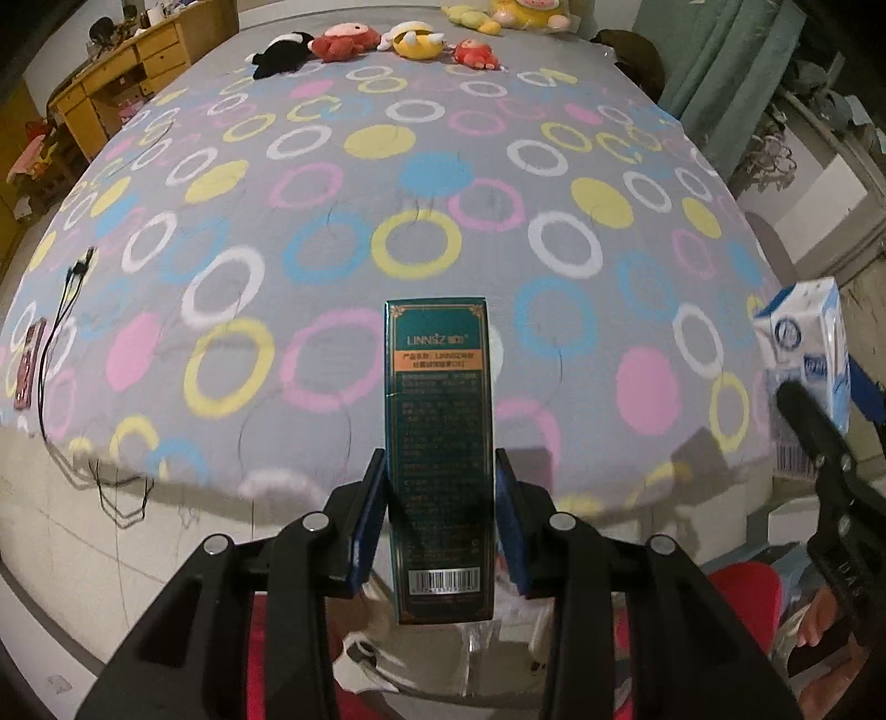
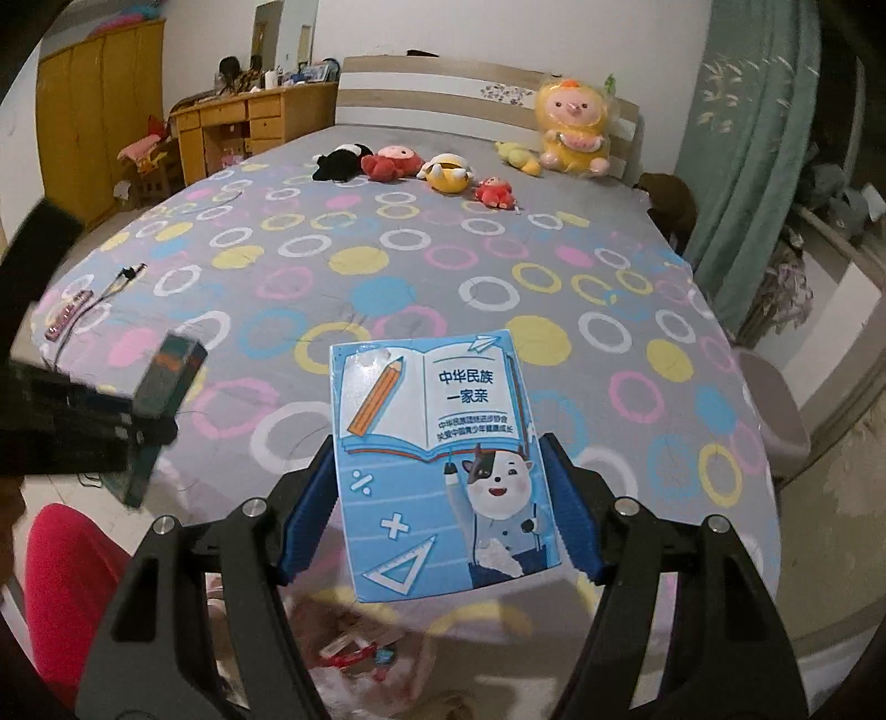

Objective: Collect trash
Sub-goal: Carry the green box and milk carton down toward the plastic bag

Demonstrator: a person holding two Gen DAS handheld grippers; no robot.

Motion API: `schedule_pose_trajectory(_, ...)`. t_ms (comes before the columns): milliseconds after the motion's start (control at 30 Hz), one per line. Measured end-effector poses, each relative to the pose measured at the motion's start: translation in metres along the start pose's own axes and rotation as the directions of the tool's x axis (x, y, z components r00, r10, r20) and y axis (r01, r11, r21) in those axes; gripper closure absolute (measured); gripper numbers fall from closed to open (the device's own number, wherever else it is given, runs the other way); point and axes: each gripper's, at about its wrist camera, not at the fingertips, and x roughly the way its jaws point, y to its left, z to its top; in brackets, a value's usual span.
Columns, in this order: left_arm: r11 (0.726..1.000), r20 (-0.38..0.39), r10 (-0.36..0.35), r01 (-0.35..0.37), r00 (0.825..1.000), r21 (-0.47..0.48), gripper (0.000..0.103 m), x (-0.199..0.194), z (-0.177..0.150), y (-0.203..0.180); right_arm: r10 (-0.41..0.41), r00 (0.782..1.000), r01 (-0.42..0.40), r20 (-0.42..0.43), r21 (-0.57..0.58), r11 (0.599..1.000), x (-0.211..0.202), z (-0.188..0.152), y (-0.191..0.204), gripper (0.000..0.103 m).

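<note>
My left gripper (image 1: pixel 440 476) is shut on a tall dark green box (image 1: pixel 440 443) with a barcode, held upright above the bed's near edge. It also shows at the left of the right wrist view (image 2: pixel 160 393). My right gripper (image 2: pixel 440 476) is shut on a blue milk carton (image 2: pixel 437 465) with a cartoon cow and a pencil drawing. That carton shows at the right edge of the left wrist view (image 1: pixel 808 354). Below both grippers lies a clear plastic bag (image 2: pixel 360 653) with red wrappers inside; it also shows in the left wrist view (image 1: pixel 498 637).
A bed (image 1: pixel 332 183) with a grey ring-patterned sheet fills both views. Plush toys (image 1: pixel 410 41) line its far end. A black cable (image 1: pixel 61 321) and a pink phone (image 1: pixel 27 365) lie at its left edge. A wooden desk (image 2: pixel 249 127) stands at left, green curtains (image 2: pixel 742 166) at right.
</note>
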Motion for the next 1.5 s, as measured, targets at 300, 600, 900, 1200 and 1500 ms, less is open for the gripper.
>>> schedule_pose_trajectory(300, 1.000, -0.020, -0.012, 0.012, 1.000, 0.028, 0.067, -0.006, -0.091, -0.014, -0.009, 1.000, 0.010, -0.010, 0.061, 0.998, -0.041, -0.059, 0.033, 0.034)
schedule_pose_trajectory(600, 1.000, -0.020, -0.011, 0.011, 1.000, 0.014, 0.067, -0.011, -0.146, -0.020, 0.007, 1.000, -0.005, -0.010, 0.111, 0.994, -0.074, -0.109, 0.045, 0.034)
schedule_pose_trajectory(900, 0.999, -0.028, -0.035, 0.035, 0.999, -0.003, 0.067, 0.003, -0.172, -0.035, -0.015, 1.000, 0.016, -0.016, 0.108, 0.994, -0.082, -0.148, 0.049, 0.034)
schedule_pose_trajectory(1200, 0.994, -0.081, -0.095, 0.089, 0.992, -0.066, 0.067, 0.045, -0.176, -0.047, -0.019, 0.995, 0.033, -0.099, 0.147, 0.989, -0.048, -0.181, 0.038, 0.034)
schedule_pose_trajectory(1500, 0.989, -0.169, -0.119, 0.102, 0.978, -0.108, 0.067, 0.102, -0.178, -0.055, 0.009, 0.981, 0.031, -0.193, 0.201, 0.979, 0.002, -0.210, 0.032, 0.034)
